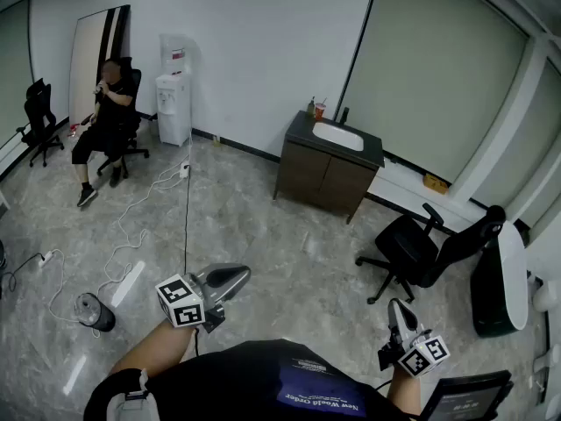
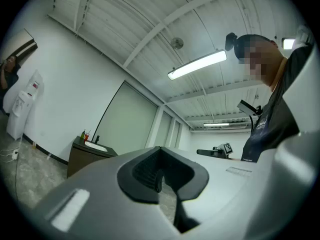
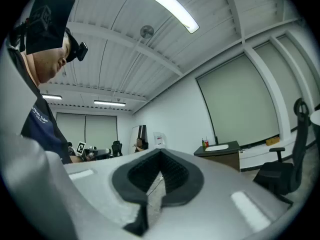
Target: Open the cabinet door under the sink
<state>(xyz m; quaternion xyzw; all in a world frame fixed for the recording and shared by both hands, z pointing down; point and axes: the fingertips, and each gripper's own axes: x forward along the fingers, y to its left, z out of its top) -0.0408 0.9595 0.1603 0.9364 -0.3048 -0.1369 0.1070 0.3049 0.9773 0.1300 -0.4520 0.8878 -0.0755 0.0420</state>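
Tools come nearest, low in the head view: the left tool [image 1: 235, 278] sits just left of centre and the right tool [image 1: 396, 309] toward the lower right, both over the grey marbled floor [image 1: 263, 226]. Each gripper view shows its jaws pressed together with nothing between them. Past the right tool, a black office chair [image 1: 419, 251] stands at the right of the frame. The cabinet [image 1: 323, 176] stands well apart from both tools, above centre against the far wall, up and to the right of the left tool and up and to the left of the right one. Its cabinet doors [image 1: 307, 172] look flush and closed under a dark top with a white sink [image 1: 337, 136] and a red cup [image 1: 320, 110] at the back. In the left gripper view the cabinet shows small to the left of the jaws; in the right gripper view, to their right. Farther left along the wall are a white water dispenser [image 1: 173, 105] and a seated person [image 1: 105, 117], with white cables [image 1: 131, 213] trailing across the floor.
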